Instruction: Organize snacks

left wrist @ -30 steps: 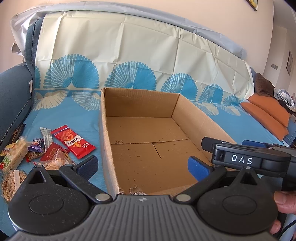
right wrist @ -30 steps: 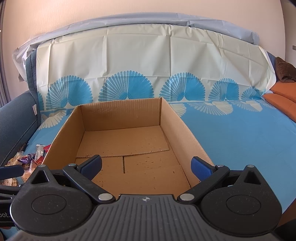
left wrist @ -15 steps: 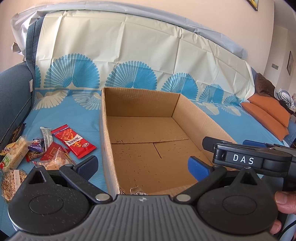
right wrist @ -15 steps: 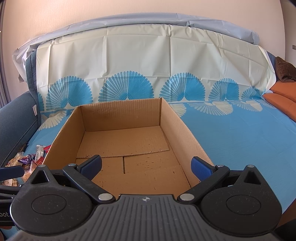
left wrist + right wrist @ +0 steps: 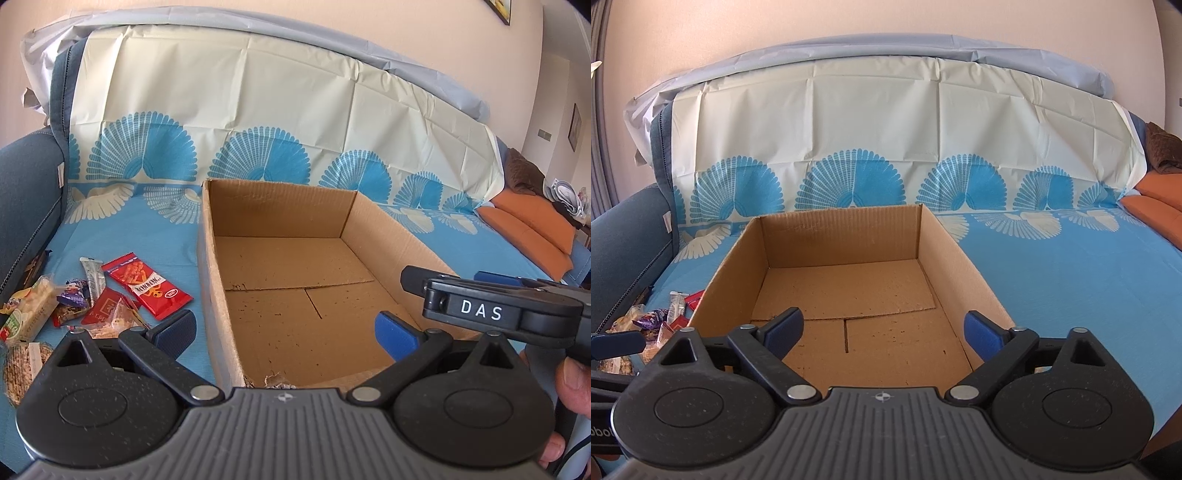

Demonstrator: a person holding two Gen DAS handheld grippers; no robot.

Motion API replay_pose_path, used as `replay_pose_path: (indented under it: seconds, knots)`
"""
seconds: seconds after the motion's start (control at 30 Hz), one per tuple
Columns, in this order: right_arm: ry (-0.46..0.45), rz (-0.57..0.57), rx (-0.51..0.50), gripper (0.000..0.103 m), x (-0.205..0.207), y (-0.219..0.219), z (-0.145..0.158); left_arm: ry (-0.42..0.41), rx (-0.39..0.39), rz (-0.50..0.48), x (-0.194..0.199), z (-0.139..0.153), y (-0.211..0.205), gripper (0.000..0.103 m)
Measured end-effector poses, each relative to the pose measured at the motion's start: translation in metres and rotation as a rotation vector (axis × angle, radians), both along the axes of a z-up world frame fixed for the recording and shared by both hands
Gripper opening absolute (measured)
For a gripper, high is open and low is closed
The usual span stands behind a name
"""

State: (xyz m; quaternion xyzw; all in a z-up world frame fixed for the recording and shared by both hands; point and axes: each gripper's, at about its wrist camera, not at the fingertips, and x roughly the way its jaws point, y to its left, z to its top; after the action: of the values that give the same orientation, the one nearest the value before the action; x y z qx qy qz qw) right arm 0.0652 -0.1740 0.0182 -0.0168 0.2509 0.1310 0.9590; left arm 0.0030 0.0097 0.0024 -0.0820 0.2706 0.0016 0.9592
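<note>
Several snack packets [image 5: 74,302] lie in a loose heap on the blue sheet [image 5: 129,236], to the left of the empty cardboard box [image 5: 207,280] in the left wrist view. The left gripper [image 5: 284,330] is wide open and holds nothing; the heap is low and left of its fingers. The red packet [image 5: 147,286] lies nearest, its long axis running diagonally toward the box wall.

From the right wrist view, the right gripper [image 5: 884,330] is also open and empty, aimed into the box. Here the snacks are only a small patch at the far left edge, beyond the box wall. I judge the left hand is nearer for the first pick.
</note>
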Motion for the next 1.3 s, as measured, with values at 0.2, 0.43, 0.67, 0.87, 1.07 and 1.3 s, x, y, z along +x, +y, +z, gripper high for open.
replay_pose_path:
  seconds: [0.2,0.43,0.67,0.87,1.07,1.3]
  knots:
    - [-0.009,0.026,0.017,0.065,-0.003,0.011,0.003,-0.026,-0.001,-0.011,-0.010,0.003,0.007,0.103]
    - [-0.024,0.077,0.072,0.065,-0.011,0.035,0.014,0.034,-0.108,-0.058,-0.022,0.011,0.043,0.053]
    - [-0.019,0.177,0.131,0.065,-0.025,0.071,0.020,0.049,0.099,-0.020,-0.043,0.019,0.103,0.035]
    - [-0.022,0.335,0.170,0.059,-0.044,0.107,0.024,0.117,0.000,0.171,-0.061,-0.019,0.186,0.036]
    - [0.062,0.519,0.215,0.055,-0.050,0.156,0.023,0.022,-0.164,0.309,-0.080,-0.018,0.220,0.053]
    - [0.271,0.427,0.214,0.059,-0.018,0.211,-0.010,0.031,-0.217,0.358,-0.078,-0.018,0.234,0.072]
